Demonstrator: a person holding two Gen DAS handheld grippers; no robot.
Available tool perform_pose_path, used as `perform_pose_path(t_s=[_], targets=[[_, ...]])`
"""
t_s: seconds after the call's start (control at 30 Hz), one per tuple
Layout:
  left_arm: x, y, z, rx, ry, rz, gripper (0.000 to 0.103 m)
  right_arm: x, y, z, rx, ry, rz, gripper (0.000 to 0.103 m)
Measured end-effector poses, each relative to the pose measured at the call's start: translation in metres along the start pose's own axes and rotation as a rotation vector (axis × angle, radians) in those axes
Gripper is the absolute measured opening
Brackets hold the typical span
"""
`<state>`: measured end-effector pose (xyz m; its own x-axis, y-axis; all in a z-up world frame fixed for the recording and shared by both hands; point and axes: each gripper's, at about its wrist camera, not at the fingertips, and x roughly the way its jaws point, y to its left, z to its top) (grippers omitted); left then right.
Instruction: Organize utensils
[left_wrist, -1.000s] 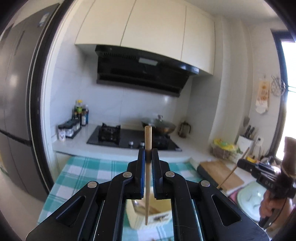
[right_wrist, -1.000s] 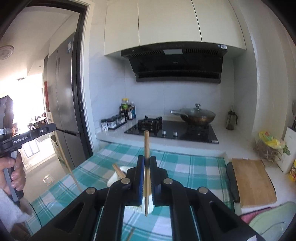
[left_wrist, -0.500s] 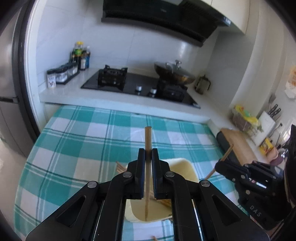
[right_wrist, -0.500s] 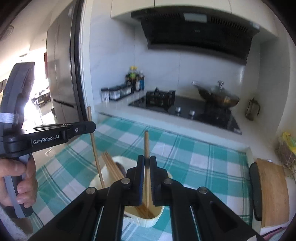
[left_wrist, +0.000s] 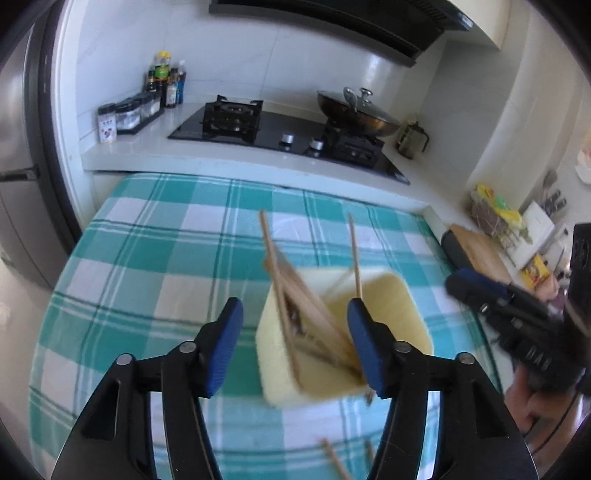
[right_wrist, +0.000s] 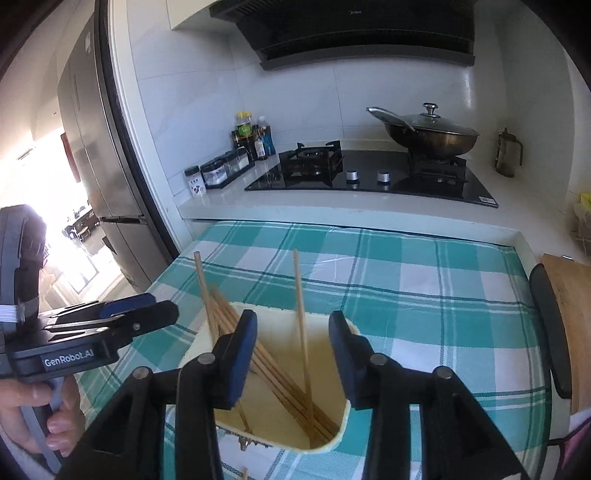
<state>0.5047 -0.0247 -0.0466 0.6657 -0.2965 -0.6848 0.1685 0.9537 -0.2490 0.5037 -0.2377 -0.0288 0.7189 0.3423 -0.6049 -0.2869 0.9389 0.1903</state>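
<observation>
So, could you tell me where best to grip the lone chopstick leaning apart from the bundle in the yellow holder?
Probably by its bare upper shaft. The lone chopstick stands nearly upright, well above the yellow holder rim and apart from the bundle. Come from above with the open right gripper, jaws either side.

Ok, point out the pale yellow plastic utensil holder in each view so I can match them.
Left wrist view: pale yellow plastic utensil holder sits centre-right, between the open left tool's blue pads.
Right wrist view: it lies bottom centre, below the open right tool.
Shared landmark: lidded dark wok on the stove.
</observation>
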Motion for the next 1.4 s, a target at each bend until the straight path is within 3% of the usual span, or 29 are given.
perform_pose_path(t_s=[0.13,0.3,0.43,0.53,0.73,0.97,1.4], targets=[[-0.019,0.015,-0.065,0.049,0.089,0.013,0.080,-0.041,-0.010,-0.050,-0.033,0.003,-0.032,0.041],[-0.020,0.021,-0.187,0.023,0.226,0.054,0.080,-0.070,-0.041,-0.187,-0.035,0.156,-0.175,0.043],[-0.027,-0.007,-0.230,-0.022,0.208,0.019,0.080,-0.109,-0.054,-0.275,0.080,0.188,-0.254,0.043],[-0.030,-0.032,-0.235,-0.033,0.182,-0.039,0.080,-0.137,-0.050,-0.309,0.146,0.168,-0.271,0.043],[-0.012,-0.068,-0.232,-0.023,0.151,-0.014,0.080,-0.169,-0.033,-0.324,0.165,0.068,-0.260,0.043],[0.017,-0.079,-0.241,0.012,0.164,0.106,0.080,-0.170,-0.023,-0.332,0.152,0.052,-0.236,0.043],[0.024,-0.085,-0.248,0.060,0.171,0.147,0.080,-0.171,-0.024,-0.339,0.169,0.049,-0.227,0.043]])
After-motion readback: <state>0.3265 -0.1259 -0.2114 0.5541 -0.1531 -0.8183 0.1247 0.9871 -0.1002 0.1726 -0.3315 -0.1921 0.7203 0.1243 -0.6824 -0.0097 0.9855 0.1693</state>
